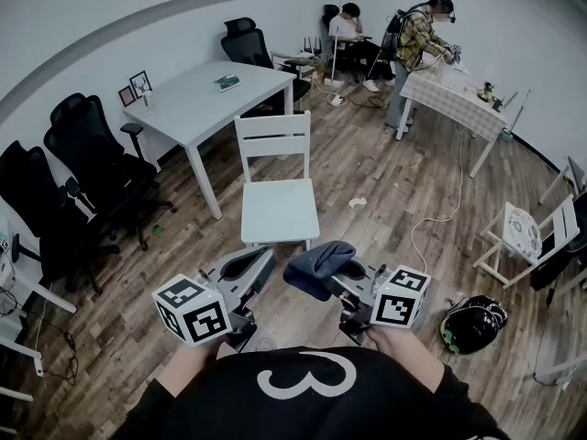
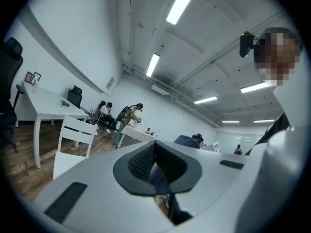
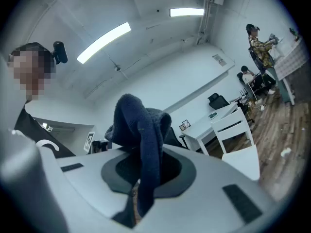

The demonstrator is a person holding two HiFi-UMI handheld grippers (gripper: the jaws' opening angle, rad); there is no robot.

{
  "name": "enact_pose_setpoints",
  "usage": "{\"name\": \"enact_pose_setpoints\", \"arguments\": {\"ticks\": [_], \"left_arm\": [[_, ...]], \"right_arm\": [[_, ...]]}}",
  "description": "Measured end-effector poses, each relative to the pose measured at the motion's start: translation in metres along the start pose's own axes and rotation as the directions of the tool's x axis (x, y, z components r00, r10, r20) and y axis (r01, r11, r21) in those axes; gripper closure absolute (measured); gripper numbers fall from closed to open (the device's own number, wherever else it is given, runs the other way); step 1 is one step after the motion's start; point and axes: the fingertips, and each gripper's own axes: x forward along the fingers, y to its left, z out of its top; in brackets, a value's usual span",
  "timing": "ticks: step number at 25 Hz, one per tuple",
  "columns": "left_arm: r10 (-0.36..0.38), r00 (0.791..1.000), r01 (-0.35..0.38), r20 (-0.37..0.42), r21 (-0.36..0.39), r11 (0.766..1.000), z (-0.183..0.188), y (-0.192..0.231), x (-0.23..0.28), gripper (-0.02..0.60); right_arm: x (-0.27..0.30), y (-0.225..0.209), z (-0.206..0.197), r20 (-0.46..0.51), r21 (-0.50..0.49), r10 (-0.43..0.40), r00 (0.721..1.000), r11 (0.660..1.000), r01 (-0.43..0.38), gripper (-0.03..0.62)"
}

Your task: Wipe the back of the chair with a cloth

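Lower centre of the head view: both tools are held close to the body, side by side and tilted upward.

- The right gripper (image 3: 148, 169) is clamped on the dark blue cloth (image 3: 141, 130). It pinches one fold, and the bulk is bunched above and over the jaw tips. We judge this grip is meant to put a soft wad out front as the wiping face.
- The left gripper (image 2: 155, 166) has its jaws together with nothing between them. It is likely kept free to steady the chair.
- The white chair (image 1: 278, 211) sits mid-frame in the head view. Its seat is toward us and its slatted back (image 1: 272, 140) is on the far side, just in front of the white table (image 1: 215, 99) at upper left.
- The cloth is well apart from the back, with no contact.

We judge the wipe has not begun. Reaching the front of the back means carrying the cloth forward over the seat. The rear face sits close to the table, so access there looks tighter.
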Motion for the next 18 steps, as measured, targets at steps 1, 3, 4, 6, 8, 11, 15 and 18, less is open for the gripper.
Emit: {"name": "enact_pose_setpoints", "arguments": {"ticks": [1, 3, 4, 6, 8, 11, 15, 18], "left_arm": [[0.001, 1.000, -0.001, -0.002, -0.003, 1.000, -0.001, 0.004, -0.001, 0.569], [0.002, 1.000, -0.002, -0.005, -0.011, 1.000, -0.001, 0.013, -0.004, 0.569], [0.002, 1.000, -0.002, -0.005, -0.015, 1.000, -0.001, 0.018, -0.006, 0.568], [-0.001, 1.000, 0.001, -0.006, -0.019, 1.000, 0.002, 0.028, -0.008, 0.568], [-0.005, 1.000, 0.005, -0.011, -0.025, 1.000, 0.004, 0.040, -0.008, 0.569], [-0.012, 1.000, 0.011, -0.019, -0.043, 0.999, 0.008, 0.061, -0.008, 0.568], [-0.030, 0.999, 0.029, -0.022, -0.054, 0.998, 0.018, 0.092, -0.006, 0.568], [-0.047, 0.999, 0.046, -0.014, -0.065, 0.997, 0.025, 0.116, -0.009, 0.568]], "right_arm": [[0.003, -0.002, -0.001, -0.001, 0.004, -0.002, 1.000, 1.000, 0.002, 0.549], [0.011, -0.005, -0.003, -0.001, 0.010, -0.006, 1.000, 1.000, 0.006, 0.549], [0.015, -0.006, -0.004, 0.000, 0.012, -0.008, 1.000, 1.000, 0.008, 0.549], [0.024, -0.009, -0.005, 0.001, 0.013, -0.012, 1.000, 1.000, 0.012, 0.549], [0.035, -0.014, -0.005, -0.003, 0.021, -0.018, 1.000, 1.000, 0.018, 0.549], [0.054, -0.024, -0.007, -0.008, 0.042, -0.041, 0.999, 0.998, 0.041, 0.549], [0.085, -0.040, -0.004, 0.008, 0.052, -0.079, 0.997, 0.996, 0.079, 0.548], [0.109, -0.051, -0.004, -0.002, 0.059, -0.088, 0.996, 0.994, 0.088, 0.548]]}}
